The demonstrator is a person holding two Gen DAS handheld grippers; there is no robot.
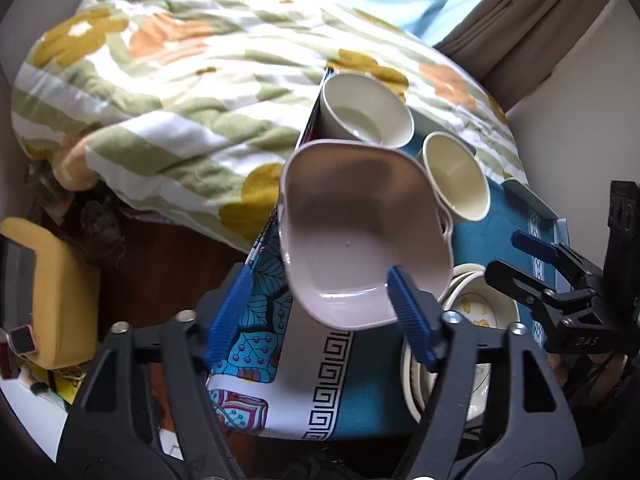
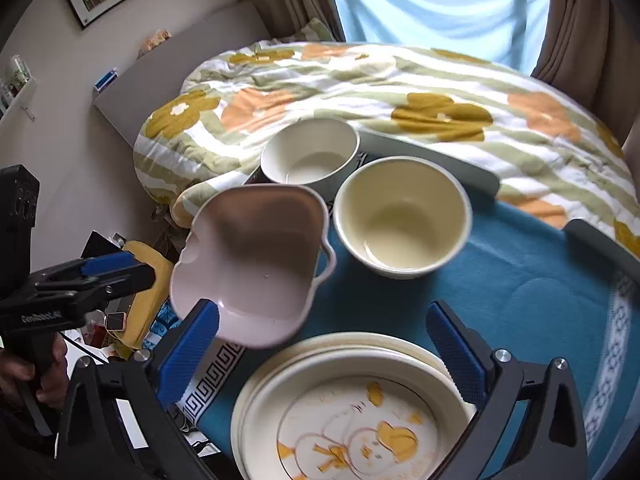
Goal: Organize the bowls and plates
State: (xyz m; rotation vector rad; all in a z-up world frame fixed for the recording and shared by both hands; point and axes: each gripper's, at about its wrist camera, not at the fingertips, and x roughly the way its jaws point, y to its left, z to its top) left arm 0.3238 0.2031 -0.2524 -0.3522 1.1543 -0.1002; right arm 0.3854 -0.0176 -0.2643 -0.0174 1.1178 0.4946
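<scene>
Right wrist view shows the right gripper (image 2: 320,348) with fingers spread and empty, hovering over a stack of plates (image 2: 352,408) already gathered on the table (image 2: 540,288). The pink bowl (image 2: 252,260) hangs tilted in the air at the table's left edge; whether either gripper pinches it I cannot tell, and the left gripper (image 1: 320,312) shows fingers spread. Two cream bowls (image 2: 400,216) stand apart unstacked, so the bowls seemingly remain to be nested.
</scene>
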